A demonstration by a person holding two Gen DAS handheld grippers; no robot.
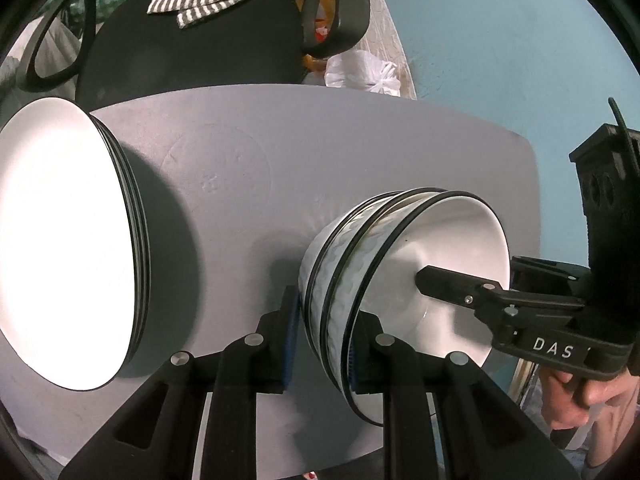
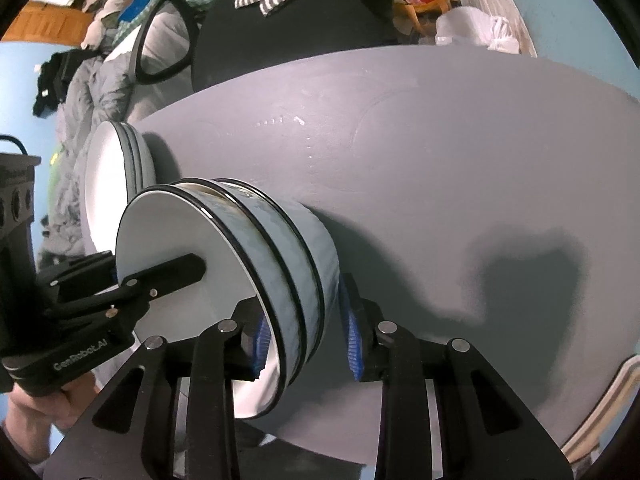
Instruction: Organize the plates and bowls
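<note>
A stack of white bowls with pale blue wave bands and black rims (image 1: 340, 280) stands on the grey round table (image 1: 280, 152); it also shows in the right wrist view (image 2: 280, 264). My left gripper (image 1: 322, 344) straddles the stack's wall, one finger inside, one outside, jaws open around it. My right gripper (image 2: 306, 340) straddles the opposite wall the same way, and shows in the left wrist view (image 1: 460, 284) with a finger inside the top bowl. A stack of white black-rimmed plates (image 1: 60, 240) sits at the table's left edge, seen also in the right wrist view (image 2: 116, 176).
A black chair (image 1: 192, 52) with a striped cloth (image 1: 204, 0) stands behind the table. A white plastic bag (image 1: 364, 72) lies on the floor beyond. Blue floor surrounds the table. The table's right half (image 2: 480, 160) bears only shadows.
</note>
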